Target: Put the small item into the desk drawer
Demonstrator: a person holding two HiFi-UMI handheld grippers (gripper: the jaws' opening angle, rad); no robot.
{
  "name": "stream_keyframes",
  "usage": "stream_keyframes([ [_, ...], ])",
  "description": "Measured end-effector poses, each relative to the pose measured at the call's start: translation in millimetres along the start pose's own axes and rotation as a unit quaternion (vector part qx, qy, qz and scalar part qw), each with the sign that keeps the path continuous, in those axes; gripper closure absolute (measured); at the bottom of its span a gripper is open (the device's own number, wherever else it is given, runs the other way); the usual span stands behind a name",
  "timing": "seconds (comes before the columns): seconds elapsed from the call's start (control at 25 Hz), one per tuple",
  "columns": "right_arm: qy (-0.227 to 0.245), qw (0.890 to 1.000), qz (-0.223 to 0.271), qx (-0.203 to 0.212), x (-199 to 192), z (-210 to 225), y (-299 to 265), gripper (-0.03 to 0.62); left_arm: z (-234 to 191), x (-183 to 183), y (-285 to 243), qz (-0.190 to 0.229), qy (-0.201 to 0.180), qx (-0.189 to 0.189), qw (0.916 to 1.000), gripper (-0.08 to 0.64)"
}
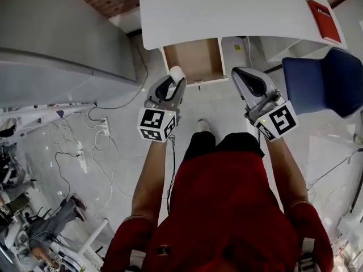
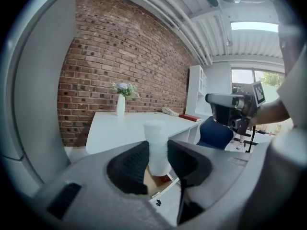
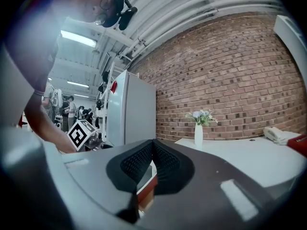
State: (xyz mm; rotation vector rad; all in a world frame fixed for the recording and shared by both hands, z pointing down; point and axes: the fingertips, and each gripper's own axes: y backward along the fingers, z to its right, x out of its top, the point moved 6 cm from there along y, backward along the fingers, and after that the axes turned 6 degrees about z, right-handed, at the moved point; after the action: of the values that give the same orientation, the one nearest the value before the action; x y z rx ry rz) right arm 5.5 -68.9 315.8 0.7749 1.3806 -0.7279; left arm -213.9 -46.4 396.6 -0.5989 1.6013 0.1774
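A small white cylinder (image 1: 177, 72) is clamped between the pads of my left gripper (image 1: 175, 80), just in front of the open wooden drawer (image 1: 193, 60) under the white desk (image 1: 227, 10). In the left gripper view the cylinder (image 2: 155, 137) stands upright in the left gripper (image 2: 157, 151), with the drawer (image 2: 162, 184) showing below it. My right gripper (image 1: 243, 75) hovers to the right of the drawer with its jaws together and nothing in them. Its own view shows the right gripper (image 3: 152, 146) with pads touching, above the drawer's edge (image 3: 146, 187).
A blue chair (image 1: 324, 86) stands right of the drawer. A red book (image 1: 324, 13) lies on the desk, and a vase of flowers (image 2: 121, 103) stands at its far end. A tall grey cabinet (image 1: 57, 38) is on the left, with cables (image 1: 85, 152) on the floor.
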Motion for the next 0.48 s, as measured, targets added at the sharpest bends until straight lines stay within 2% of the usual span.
stream_keyframes([
  [0.2, 0.000, 1.000, -0.016, 0.001, -15, 20, -18, 0.581, -22, -26, -32, -0.041, 0.010, -0.003, 0.9991, 0.431],
  [0.48, -0.009, 0.999, -0.037, 0.035, -43, 53, -47, 0.581, -61, -65, -82, -0.099, 0.018, 0.017, 0.9948, 0.431],
])
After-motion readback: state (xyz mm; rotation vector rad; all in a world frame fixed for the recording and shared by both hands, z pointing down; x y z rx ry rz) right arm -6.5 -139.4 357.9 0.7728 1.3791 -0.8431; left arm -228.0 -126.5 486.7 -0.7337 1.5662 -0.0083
